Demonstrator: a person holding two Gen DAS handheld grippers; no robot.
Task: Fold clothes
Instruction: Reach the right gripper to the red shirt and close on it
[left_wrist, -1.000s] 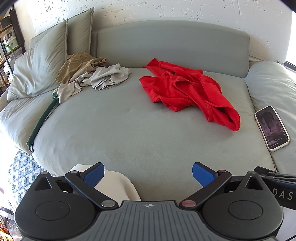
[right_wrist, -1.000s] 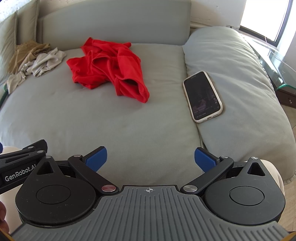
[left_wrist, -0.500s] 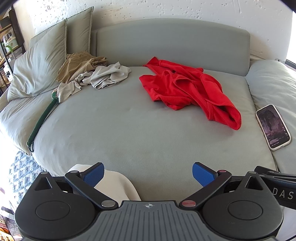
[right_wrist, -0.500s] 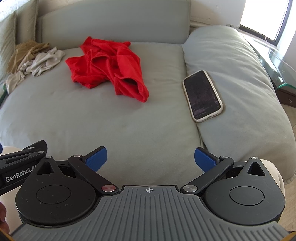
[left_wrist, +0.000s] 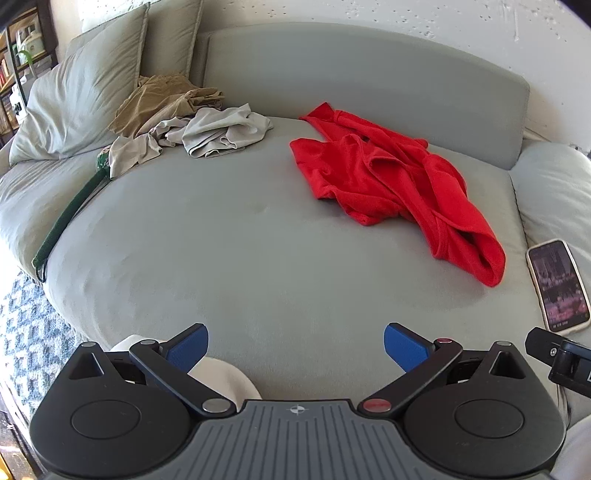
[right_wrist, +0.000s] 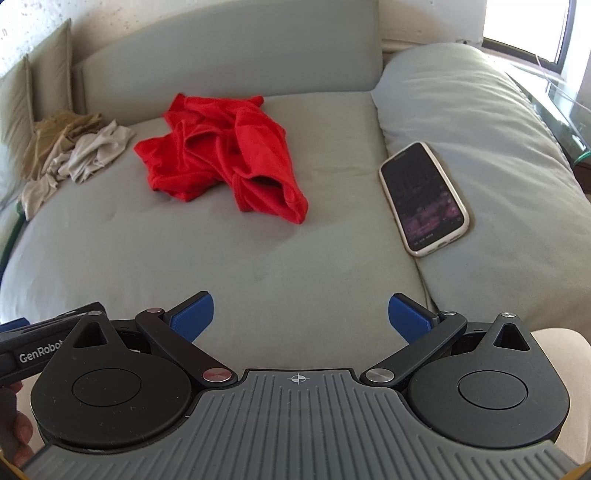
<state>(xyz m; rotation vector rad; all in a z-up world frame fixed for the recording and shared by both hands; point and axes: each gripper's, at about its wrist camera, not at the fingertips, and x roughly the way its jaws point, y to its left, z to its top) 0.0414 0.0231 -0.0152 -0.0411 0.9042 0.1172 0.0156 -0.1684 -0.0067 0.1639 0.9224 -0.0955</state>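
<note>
Both grippers, left gripper (left_wrist: 295, 345) and right gripper (right_wrist: 300, 315), hover spread wide and empty over the grey sofa cushion (left_wrist: 240, 266), apparently approaching the crumpled red cotton garment (left_wrist: 395, 181) lying well ahead, which needs grasping and flattening next.

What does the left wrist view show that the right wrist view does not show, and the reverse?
Only the left wrist view shows the large pillow, the patterned rug and the full green strap. Only the right wrist view shows the window and the glass tabletop. Both show the red garment, the beige clothes pile, the phone and an open gripper: left gripper, right gripper.
</note>
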